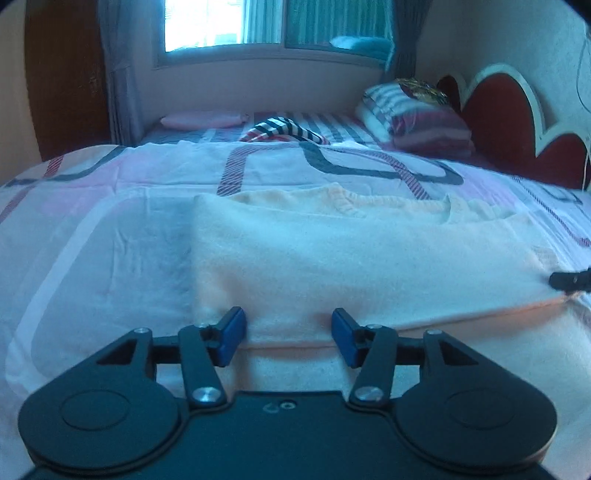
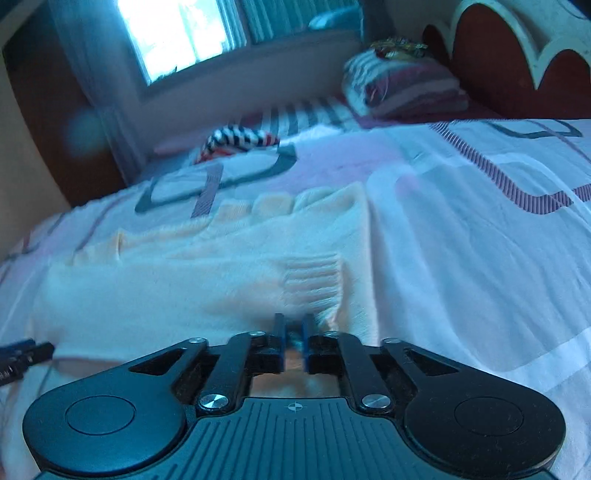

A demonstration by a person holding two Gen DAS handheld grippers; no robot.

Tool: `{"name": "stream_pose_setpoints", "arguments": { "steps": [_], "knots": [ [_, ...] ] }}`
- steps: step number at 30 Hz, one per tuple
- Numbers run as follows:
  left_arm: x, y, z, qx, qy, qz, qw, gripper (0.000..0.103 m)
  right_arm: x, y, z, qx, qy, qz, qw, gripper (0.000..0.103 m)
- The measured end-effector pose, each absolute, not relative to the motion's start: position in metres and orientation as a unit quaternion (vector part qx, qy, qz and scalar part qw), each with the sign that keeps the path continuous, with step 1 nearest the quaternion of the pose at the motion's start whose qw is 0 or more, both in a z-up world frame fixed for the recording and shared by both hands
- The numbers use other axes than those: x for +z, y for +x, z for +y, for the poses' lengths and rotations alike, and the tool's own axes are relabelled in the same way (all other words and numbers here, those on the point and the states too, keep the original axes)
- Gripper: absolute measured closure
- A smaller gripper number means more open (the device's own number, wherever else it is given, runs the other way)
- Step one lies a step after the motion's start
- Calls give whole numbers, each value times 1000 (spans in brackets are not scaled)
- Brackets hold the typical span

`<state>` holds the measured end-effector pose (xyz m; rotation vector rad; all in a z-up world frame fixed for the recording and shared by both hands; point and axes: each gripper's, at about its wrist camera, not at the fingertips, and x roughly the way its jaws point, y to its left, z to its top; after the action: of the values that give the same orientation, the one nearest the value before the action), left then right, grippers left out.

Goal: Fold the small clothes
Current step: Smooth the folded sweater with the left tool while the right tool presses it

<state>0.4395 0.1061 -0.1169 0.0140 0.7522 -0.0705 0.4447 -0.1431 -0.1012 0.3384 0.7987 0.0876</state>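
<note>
A cream knit sweater [image 1: 332,258] lies folded on the patterned bedsheet [image 1: 110,240]. In the left wrist view my left gripper [image 1: 289,334] stands open at the sweater's near edge. The fold lies between its blue pads [image 1: 234,334], which do not press on it. The right gripper's tip [image 1: 570,280] shows at the sweater's right corner, where the hem lifts slightly toward it. In the right wrist view my right gripper [image 2: 293,334] is shut, pinching the sweater [image 2: 184,295] just below its ribbed cuff [image 2: 314,284]. The left gripper [image 2: 26,350] pokes in at the left edge.
Farther back on the bed lie a crumpled striped garment [image 1: 284,129] and a flat pink cloth [image 1: 203,120]. Stacked striped pillows [image 1: 417,118] sit by the red headboard [image 1: 495,110]. A window [image 1: 221,26] and curtains are on the far wall.
</note>
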Motion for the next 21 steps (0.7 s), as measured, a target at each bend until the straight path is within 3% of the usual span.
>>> {"name": "stream_pose_setpoints", "arguments": {
  "steps": [4,15,21],
  "knots": [
    [-105,449,109,-47,11,351,935,46,-90,454,-145,63,190,349,916,98],
    [-120,552,151,-64,-43,380,922,43,-111,500,-142,61,142,379,912,98],
    [-104,523,133,-66,-40,348,934,44,-88,492,-118,75,147,338,927,98]
  ]
}}
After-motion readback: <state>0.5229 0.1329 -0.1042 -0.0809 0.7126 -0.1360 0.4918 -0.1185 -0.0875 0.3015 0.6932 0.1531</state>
